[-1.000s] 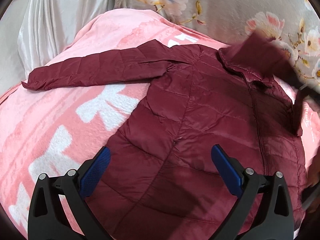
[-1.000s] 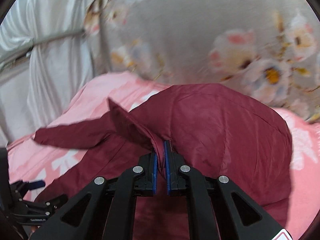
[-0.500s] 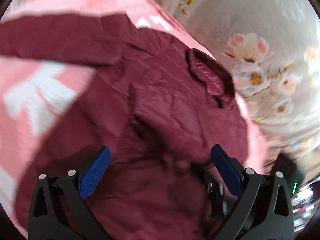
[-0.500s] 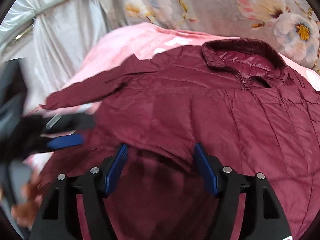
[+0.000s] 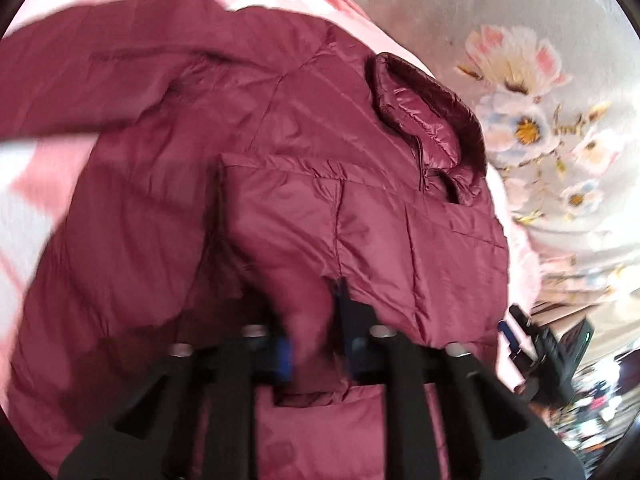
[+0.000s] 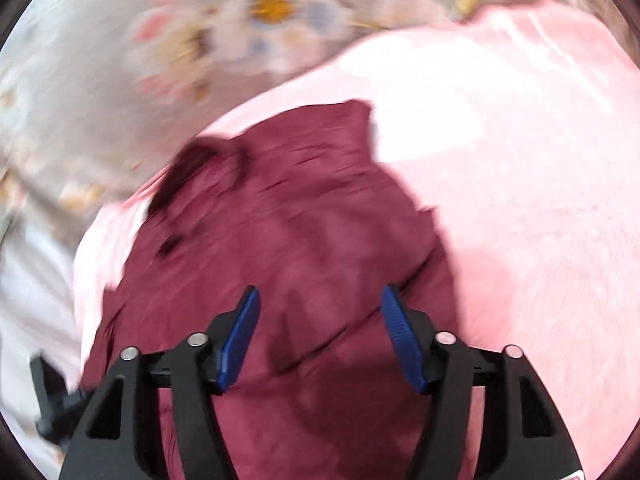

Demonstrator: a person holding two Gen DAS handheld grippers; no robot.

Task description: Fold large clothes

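A maroon quilted jacket [image 5: 360, 220] lies front up on a pink blanket [image 6: 500, 200], its collar [image 5: 432, 120] towards the flowered cloth. One sleeve is folded across the chest. My left gripper [image 5: 316, 352] is closing, and its jaws pinch a bunch of the jacket's fabric near the folded sleeve's end. In the blurred right wrist view, my right gripper [image 6: 320, 340] hovers over the jacket [image 6: 300, 220] near its edge. Its jaws are wide apart and closing, with fabric below them but nothing pressed between the pads.
A grey flowered cloth [image 5: 520, 80] hangs behind the bed. The right gripper's black body [image 5: 536, 344] shows at the jacket's right edge in the left wrist view, with room clutter beyond. Bare pink blanket spreads to the jacket's right in the right wrist view.
The right gripper let go of the sleeve, which now lies across the chest, and swung to the jacket's side. The left gripper moved in and closed from wide open onto jacket fabric.
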